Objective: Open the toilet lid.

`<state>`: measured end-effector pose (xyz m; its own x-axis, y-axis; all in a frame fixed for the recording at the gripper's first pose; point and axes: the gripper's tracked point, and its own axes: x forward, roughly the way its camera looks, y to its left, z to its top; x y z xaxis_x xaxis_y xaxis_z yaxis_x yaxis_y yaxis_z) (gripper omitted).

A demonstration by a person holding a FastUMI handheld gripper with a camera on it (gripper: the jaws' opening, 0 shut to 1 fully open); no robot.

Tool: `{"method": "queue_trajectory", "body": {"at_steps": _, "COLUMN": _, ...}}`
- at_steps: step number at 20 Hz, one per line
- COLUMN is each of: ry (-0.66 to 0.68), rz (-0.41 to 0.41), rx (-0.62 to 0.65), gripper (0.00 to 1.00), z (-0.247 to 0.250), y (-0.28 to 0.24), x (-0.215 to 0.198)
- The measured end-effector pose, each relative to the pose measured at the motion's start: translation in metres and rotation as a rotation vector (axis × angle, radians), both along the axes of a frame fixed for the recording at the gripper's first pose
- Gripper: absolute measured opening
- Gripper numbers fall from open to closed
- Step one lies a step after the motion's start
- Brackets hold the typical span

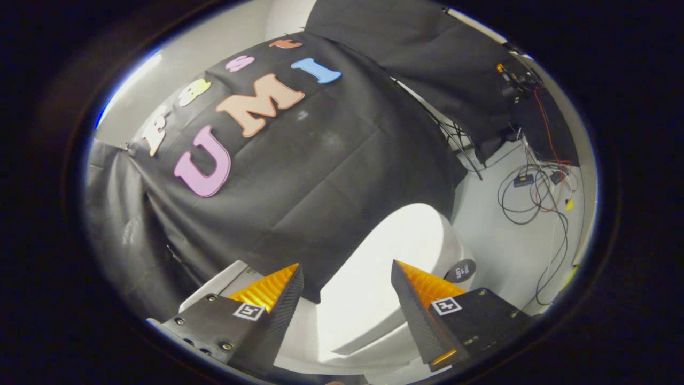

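Just beyond the tool [347, 278], spread wide and holding nothing, the toilet lid [385, 267] looks closed; the lifting seems not yet begun.

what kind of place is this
Likely a mock bathroom in a recording booth: a white toilet with its lid down sits ahead of the open tongs, black cloth hangs behind, and loose cables lie on the floor.

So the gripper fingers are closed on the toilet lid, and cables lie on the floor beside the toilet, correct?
Not quite: in the gripper view the gripper is open, fingers apart, with the white toilet lid just ahead, ungripped. The cables do lie on the floor beside the toilet.
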<state>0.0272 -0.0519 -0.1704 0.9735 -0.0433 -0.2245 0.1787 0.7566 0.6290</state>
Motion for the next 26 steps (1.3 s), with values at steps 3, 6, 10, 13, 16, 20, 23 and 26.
{"method": "queue_trajectory", "body": {"at_steps": 3, "ry": 0.019, "rz": -0.017, "rx": 0.047, "gripper": 0.97, "z": -0.016, "y": -0.003, "x": 0.007}}
{"method": "queue_trajectory", "body": {"at_steps": 6, "ry": 0.076, "rz": -0.083, "rx": 0.064, "gripper": 0.97, "z": -0.043, "y": -0.022, "x": 0.011}}
{"method": "queue_trajectory", "body": {"at_steps": 10, "ry": 0.101, "rz": -0.181, "rx": 0.100, "gripper": 0.93, "z": -0.063, "y": -0.060, "x": -0.002}}
{"method": "queue_trajectory", "body": {"at_steps": 13, "ry": 0.102, "rz": -0.261, "rx": 0.159, "gripper": 0.92, "z": -0.081, "y": -0.091, "x": -0.011}}
{"method": "queue_trajectory", "body": {"at_steps": 16, "ry": 0.096, "rz": -0.341, "rx": 0.234, "gripper": 0.92, "z": -0.098, "y": -0.119, "x": -0.016}}
{"method": "queue_trajectory", "body": {"at_steps": 20, "ry": 0.107, "rz": -0.362, "rx": 0.310, "gripper": 0.83, "z": -0.120, "y": -0.133, "x": -0.010}}
{"method": "queue_trajectory", "body": {"at_steps": 23, "ry": 0.124, "rz": -0.313, "rx": 0.350, "gripper": 0.74, "z": -0.133, "y": -0.124, "x": 0.002}}
{"method": "queue_trajectory", "body": {"at_steps": 26, "ry": 0.130, "rz": -0.295, "rx": 0.394, "gripper": 0.75, "z": -0.141, "y": -0.123, "x": 0.011}}
